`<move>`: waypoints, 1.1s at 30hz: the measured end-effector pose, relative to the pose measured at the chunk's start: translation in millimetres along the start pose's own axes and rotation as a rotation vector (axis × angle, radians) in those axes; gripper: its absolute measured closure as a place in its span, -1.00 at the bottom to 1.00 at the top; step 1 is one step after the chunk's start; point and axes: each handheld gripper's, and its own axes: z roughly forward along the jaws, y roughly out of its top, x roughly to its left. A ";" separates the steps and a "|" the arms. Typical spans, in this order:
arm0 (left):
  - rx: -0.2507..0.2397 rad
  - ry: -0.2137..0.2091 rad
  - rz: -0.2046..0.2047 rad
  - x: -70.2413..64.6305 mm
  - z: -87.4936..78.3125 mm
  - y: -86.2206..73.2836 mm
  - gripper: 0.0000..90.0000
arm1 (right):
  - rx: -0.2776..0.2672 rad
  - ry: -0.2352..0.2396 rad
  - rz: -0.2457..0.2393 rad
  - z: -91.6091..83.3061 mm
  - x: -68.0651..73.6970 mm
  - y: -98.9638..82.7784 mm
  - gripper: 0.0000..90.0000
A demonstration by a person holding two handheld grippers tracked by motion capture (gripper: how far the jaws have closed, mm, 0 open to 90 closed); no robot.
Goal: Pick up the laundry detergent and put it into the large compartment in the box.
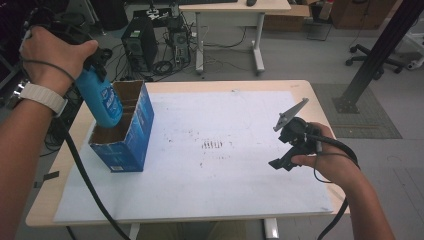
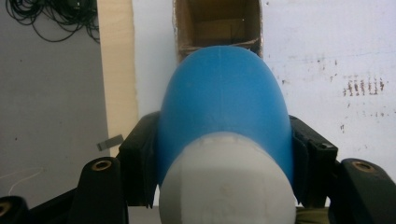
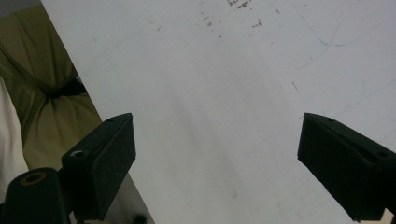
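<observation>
A blue bottle (image 1: 101, 100) with a white cap end hangs tilted, base downward, over the open top of a blue cardboard box (image 1: 127, 137) at the table's left side. My left gripper (image 1: 96, 64) is shut on the bottle's upper part. In the left gripper view the bottle (image 2: 224, 93) sits between both black jaws of the left gripper (image 2: 224, 140), and its rounded base points at the box's brown interior (image 2: 217, 23). My right gripper (image 1: 282, 162) is held low over the table's right side. Its jaws (image 3: 217, 158) stand open with nothing between them.
A stained white sheet (image 1: 215, 165) covers most of the wooden table (image 1: 305, 87). On the floor beyond stand a computer tower (image 1: 140, 42), cables, a white desk (image 1: 230, 10) and an office chair (image 1: 372, 57). A black post (image 1: 377, 50) rises at the right.
</observation>
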 end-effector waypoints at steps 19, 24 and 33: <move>0.004 0.011 0.008 -2.3 29.3 -0.5 -0.16 | 0.001 -0.001 0.000 0.7 0.1 -0.5 -0.75; 0.000 0.007 0.009 -2.9 33.7 -0.2 -0.16 | -0.001 0.000 -0.001 1.9 -0.2 -0.8 -0.75; 0.004 0.030 0.016 -5.9 47.2 -1.0 -0.16 | 0.003 0.001 0.006 3.2 -0.8 -3.1 -0.75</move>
